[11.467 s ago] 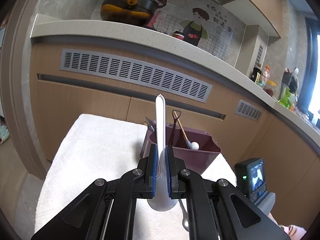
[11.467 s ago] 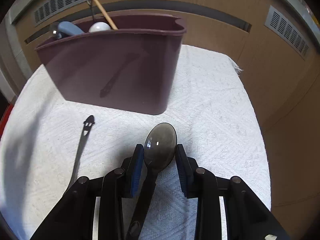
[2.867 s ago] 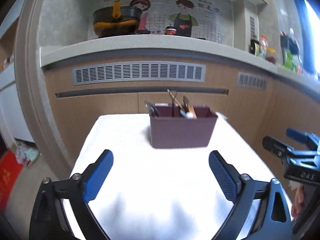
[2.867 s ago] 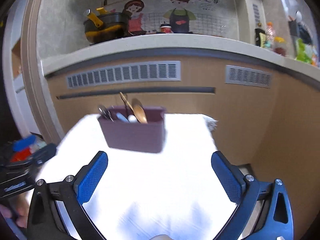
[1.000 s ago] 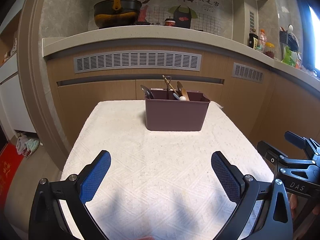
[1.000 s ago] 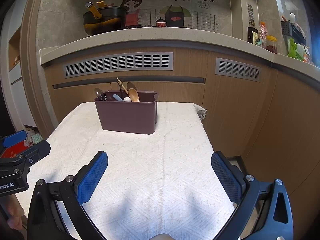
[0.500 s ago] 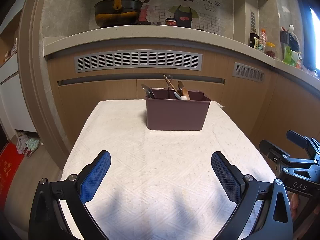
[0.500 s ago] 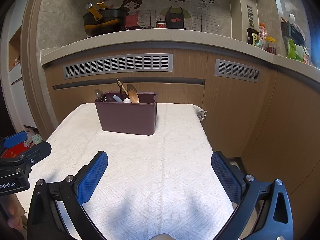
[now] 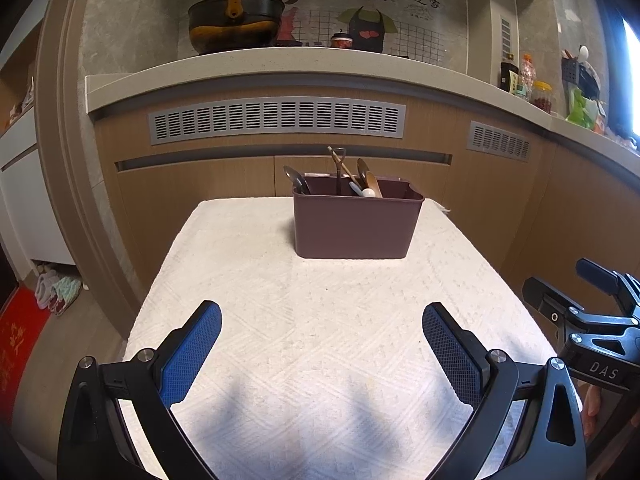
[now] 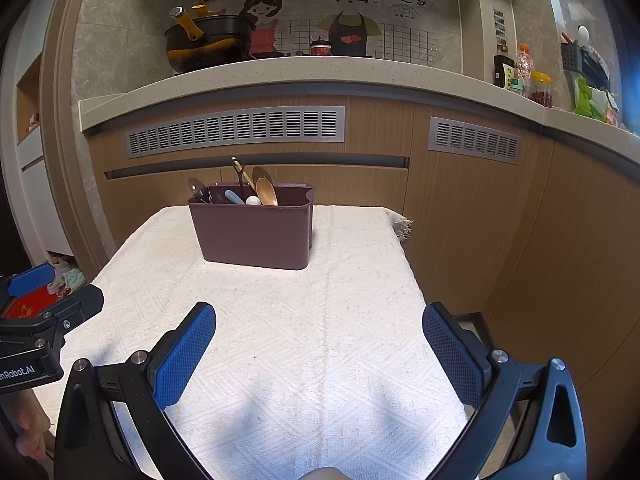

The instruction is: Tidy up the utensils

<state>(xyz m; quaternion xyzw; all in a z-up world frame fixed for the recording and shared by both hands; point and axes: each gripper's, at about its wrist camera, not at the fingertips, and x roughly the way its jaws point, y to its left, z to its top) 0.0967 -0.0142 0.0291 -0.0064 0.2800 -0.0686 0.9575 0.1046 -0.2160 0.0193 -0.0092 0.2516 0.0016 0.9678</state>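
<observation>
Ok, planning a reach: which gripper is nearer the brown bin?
Left, slightly. The left gripper faces the brown bin head-on; the right gripper, level beside it, has the bin off-left.

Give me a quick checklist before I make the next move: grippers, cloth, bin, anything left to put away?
1. Left gripper open and holding nothing: ok.
2. Right gripper open and holding nothing: ok.
3. No utensils lying on the white cloth: ok in both views.
4. Bin upright on the cloth: ok.
5. Utensils standing inside the bin, handles and bowls above the rim: ok.
6. Whether every utensil is sorted into its own compartment: cannot tell, the bin's inside is hidden.
</observation>
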